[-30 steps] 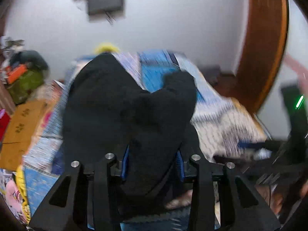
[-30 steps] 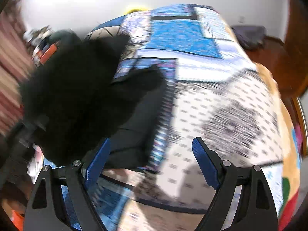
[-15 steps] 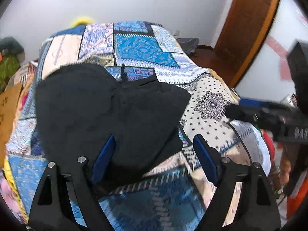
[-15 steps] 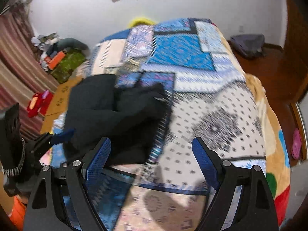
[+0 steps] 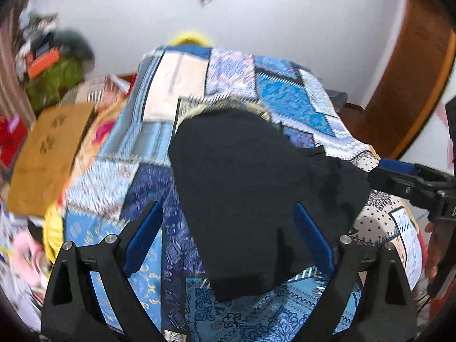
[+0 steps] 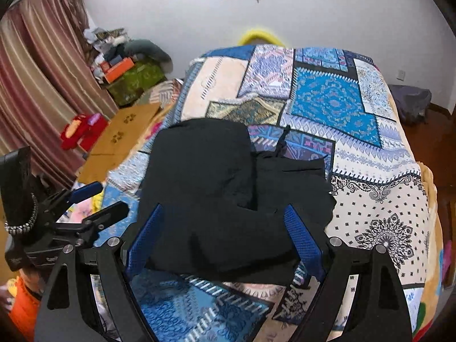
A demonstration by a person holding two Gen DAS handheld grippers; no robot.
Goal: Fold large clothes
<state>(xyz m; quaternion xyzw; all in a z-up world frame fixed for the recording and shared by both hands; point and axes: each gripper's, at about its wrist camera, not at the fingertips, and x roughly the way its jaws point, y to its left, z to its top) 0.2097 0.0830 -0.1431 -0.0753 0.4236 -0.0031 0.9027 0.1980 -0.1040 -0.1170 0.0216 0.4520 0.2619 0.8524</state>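
A black garment (image 5: 245, 188) lies folded in a loose heap on the patchwork blanket (image 5: 273, 94) of the bed; it also shows in the right wrist view (image 6: 222, 191). My left gripper (image 5: 228, 236) is open and empty, held above the garment's near edge. My right gripper (image 6: 222, 236) is open and empty, also above the near edge. The right gripper's fingers (image 5: 399, 171) show at the right of the left wrist view. The left gripper's fingers (image 6: 88, 191) show at the left of the right wrist view.
A brown cardboard box (image 6: 122, 139) and a red toy (image 6: 79, 128) lie left of the bed, by a striped curtain (image 6: 37, 85). A green bag with clutter (image 6: 134, 79) sits in the corner. A dark bundle (image 6: 410, 102) lies on the wooden floor, right.
My left gripper let go of the black garment, which dropped onto the bed. Both grippers then drew back; the right one swung left over the garment.
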